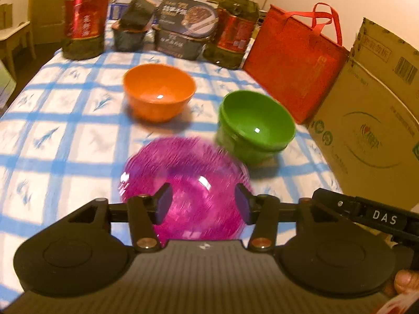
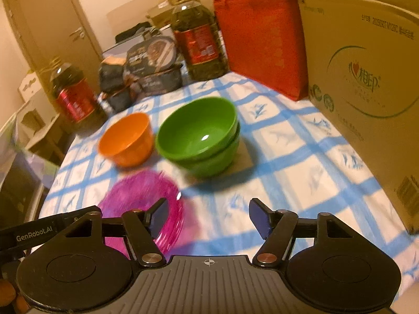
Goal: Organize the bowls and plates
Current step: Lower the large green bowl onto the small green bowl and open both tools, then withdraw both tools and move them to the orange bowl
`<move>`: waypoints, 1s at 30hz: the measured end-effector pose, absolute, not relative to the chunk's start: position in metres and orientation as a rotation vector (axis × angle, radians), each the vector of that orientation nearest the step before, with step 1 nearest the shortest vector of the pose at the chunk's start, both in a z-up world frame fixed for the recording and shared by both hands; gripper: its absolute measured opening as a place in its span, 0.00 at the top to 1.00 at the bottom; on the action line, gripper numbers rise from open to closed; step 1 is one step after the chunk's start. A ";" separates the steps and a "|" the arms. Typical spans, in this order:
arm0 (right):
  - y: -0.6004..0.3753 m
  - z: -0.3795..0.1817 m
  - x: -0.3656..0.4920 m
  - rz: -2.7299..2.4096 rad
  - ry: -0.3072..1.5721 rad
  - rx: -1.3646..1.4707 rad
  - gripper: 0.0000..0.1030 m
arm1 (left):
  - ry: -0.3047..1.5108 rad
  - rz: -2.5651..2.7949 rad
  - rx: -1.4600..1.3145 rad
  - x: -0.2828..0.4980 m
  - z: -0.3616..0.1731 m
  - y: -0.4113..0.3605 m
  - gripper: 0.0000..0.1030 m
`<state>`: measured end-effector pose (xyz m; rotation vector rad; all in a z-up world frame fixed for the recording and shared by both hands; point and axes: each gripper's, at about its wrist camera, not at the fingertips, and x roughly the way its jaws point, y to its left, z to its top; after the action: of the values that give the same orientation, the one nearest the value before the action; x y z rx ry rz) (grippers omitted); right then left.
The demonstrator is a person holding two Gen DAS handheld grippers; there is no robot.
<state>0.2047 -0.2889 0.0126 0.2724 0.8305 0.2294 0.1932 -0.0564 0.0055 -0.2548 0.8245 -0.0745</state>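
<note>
So the pink plate [image 1: 183,185] is sitting flat on the checkered counter [image 1: 65,136], right under the left tongs [image 1: 203,204], which are spread wide with nothing held between them. The right tongs [image 2: 208,217] are spread too, hovering over bare cloth just beside the plate's edge. Two green bowls [image 2: 199,136] are already nested together near the cardboard box [image 2: 366,91], and the orange bowl [image 2: 127,138] is parked just beside them, still on its own.

Looks like the plate is what's being lined up for a grab. Since it lies flat, a rim pinch is probably needed: one finger should be slid under the lip and the other set on top, then squeezed firmly. The plastic looks slick and glossy, so a shallow bite could easily get lost. The view is motion-blurred, so things should probably be slowed down before closing. The cloth might get snagged if the lower finger is dragged. The oil bottles [image 1: 83,15] and red bag [image 1: 293,62] are well apart, so plenty of room is left for lifting.
</note>
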 end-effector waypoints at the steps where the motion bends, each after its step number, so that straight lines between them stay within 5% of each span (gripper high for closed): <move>1: -0.286 0.012 0.199 0.231 0.832 0.267 0.34 | 0.828 -0.070 -0.253 0.187 0.005 -0.054 0.51; 30: -0.222 0.012 0.187 0.314 0.885 0.227 0.32 | 0.811 -0.002 -0.284 0.157 0.006 0.009 0.39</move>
<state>0.1872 -0.2222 0.0123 0.2270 0.8848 0.3142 0.1565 0.0086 0.0058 -0.2837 0.8108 -0.0025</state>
